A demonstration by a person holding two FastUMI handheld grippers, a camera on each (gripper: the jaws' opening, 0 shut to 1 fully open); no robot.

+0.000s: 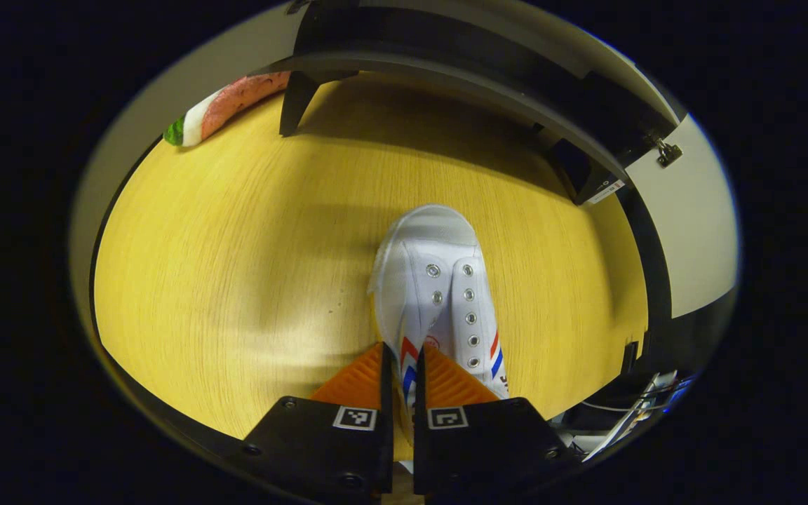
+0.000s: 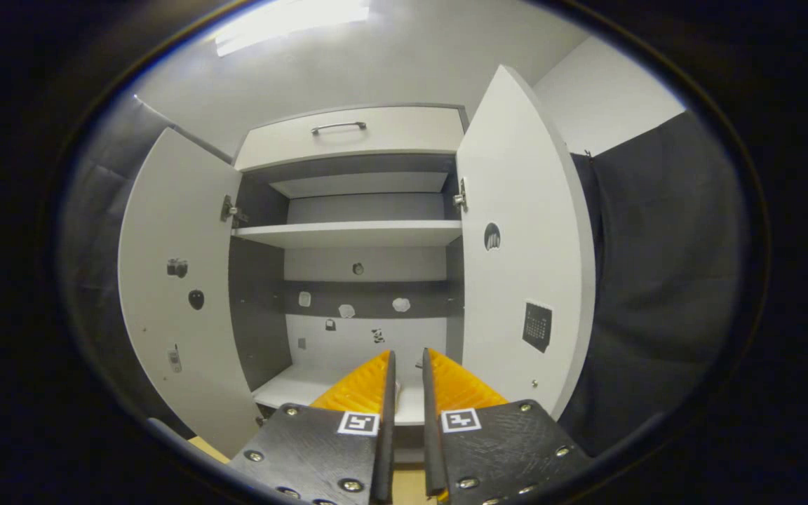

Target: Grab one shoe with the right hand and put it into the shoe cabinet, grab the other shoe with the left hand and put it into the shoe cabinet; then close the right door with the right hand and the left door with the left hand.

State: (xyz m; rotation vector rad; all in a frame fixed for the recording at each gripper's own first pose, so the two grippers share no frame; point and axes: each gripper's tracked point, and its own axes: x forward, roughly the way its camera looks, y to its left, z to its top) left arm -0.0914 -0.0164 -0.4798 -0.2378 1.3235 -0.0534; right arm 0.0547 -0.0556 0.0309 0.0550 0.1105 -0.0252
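Note:
A white canvas shoe [image 1: 439, 280] with red and blue side stripes lies on the wooden floor [image 1: 236, 266], toe pointing toward the cabinet's dark underside [image 1: 488, 77]. My left gripper [image 1: 404, 358] is shut on the shoe's side wall near the collar. In the right gripper view the shoe cabinet [image 2: 355, 233] stands open, with its left door [image 2: 172, 315] and right door [image 2: 523, 266] swung wide. My right gripper [image 2: 407, 365] hangs in front of the bottom shelf [image 2: 299, 386], its fingers nearly together with nothing between them. A small white shape beside its left finger is too hidden to identify.
A cabinet leg [image 1: 297, 102] stands on the floor ahead of the shoe, and a watermelon-patterned item [image 1: 225, 109] lies by the wall at far left. Cables and papers [image 1: 642, 407] sit at the right. A drawer [image 2: 348, 137] tops the cabinet; dark cloth [image 2: 656, 280] hangs to its right.

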